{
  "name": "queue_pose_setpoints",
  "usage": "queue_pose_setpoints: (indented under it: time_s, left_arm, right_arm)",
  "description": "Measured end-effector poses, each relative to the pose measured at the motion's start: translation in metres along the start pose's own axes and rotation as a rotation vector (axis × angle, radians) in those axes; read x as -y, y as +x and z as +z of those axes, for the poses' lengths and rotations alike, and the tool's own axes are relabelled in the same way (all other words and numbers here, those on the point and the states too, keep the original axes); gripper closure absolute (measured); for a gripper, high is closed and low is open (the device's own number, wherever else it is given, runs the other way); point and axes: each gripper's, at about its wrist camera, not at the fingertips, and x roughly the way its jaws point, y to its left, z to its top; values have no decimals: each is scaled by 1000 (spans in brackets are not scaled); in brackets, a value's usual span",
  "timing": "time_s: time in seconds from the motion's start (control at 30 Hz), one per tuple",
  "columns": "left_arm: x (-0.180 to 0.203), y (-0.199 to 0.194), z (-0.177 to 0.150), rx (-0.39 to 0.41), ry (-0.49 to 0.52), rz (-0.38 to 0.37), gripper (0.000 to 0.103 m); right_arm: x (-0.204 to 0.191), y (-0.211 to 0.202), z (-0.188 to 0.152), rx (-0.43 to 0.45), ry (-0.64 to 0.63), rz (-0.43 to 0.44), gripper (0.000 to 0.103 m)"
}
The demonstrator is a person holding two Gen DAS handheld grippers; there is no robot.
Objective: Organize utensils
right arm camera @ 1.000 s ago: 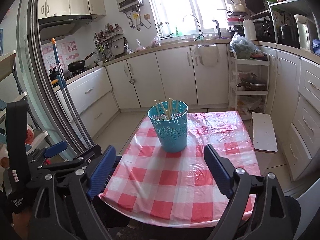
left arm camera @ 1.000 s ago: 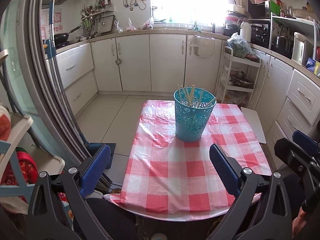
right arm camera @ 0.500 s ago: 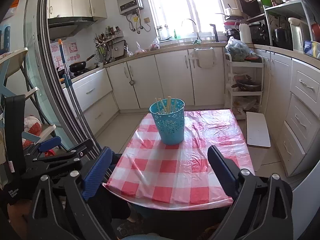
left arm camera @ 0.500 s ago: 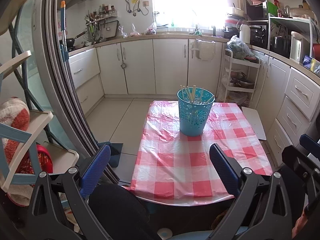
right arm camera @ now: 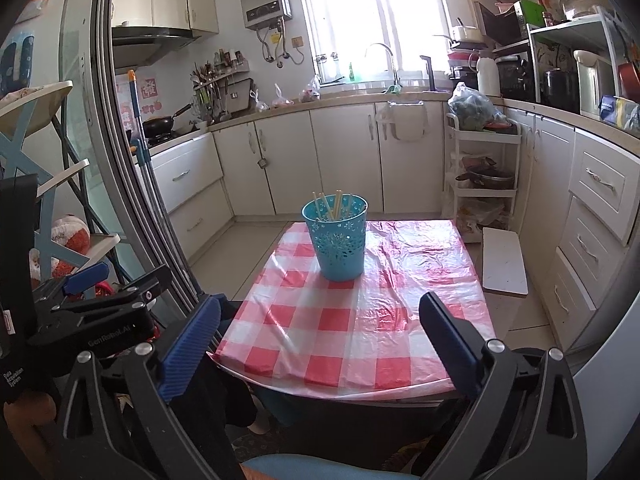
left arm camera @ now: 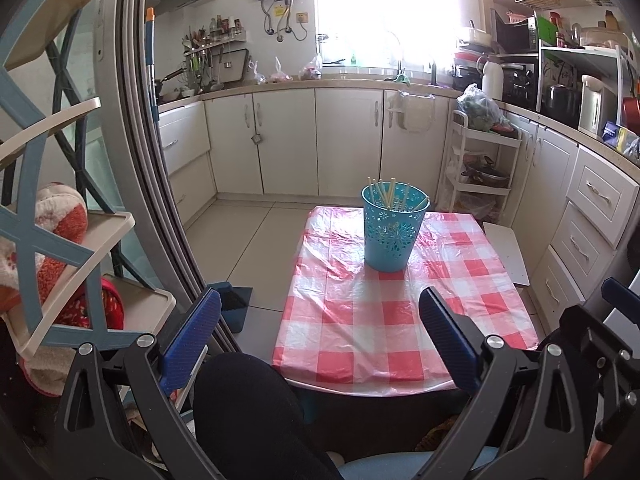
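Note:
A teal perforated basket (left arm camera: 393, 228) (right arm camera: 337, 237) stands on the far half of the red-and-white checked table (left arm camera: 384, 316) (right arm camera: 360, 320). Several pale chopsticks (left arm camera: 386, 195) (right arm camera: 333, 204) stick up out of it. My left gripper (left arm camera: 318, 322) hangs back from the table's near edge, open, with nothing between its blue pads. My right gripper (right arm camera: 320, 320) is also short of the near edge, open wide and empty. The left gripper's body (right arm camera: 100, 312) shows at the left of the right wrist view.
A sliding door frame (left arm camera: 160, 184) curves up on the left, with a blue-and-cream shelf rack (left arm camera: 60, 240) beside it. A white trolley (left arm camera: 480, 168) and drawer cabinets (left arm camera: 592, 216) line the right. A white board (right arm camera: 502, 260) leans by the table. A dark trouser knee (left arm camera: 248, 412) sits below.
Both grippers have drawn back from the table, so basket and cloth look smaller and farther. The table's near edge and the knee have come into view. The right jaws spread slightly wider.

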Motion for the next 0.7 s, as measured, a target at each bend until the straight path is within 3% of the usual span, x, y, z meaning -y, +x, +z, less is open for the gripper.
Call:
queue_pose_setpoints:
  time_s: [0.7]
  left_arm:
    - [0,-30,-3,31,4,14,8]
  right_arm:
    - [-8,-25,-2,42,-26,-52,8]
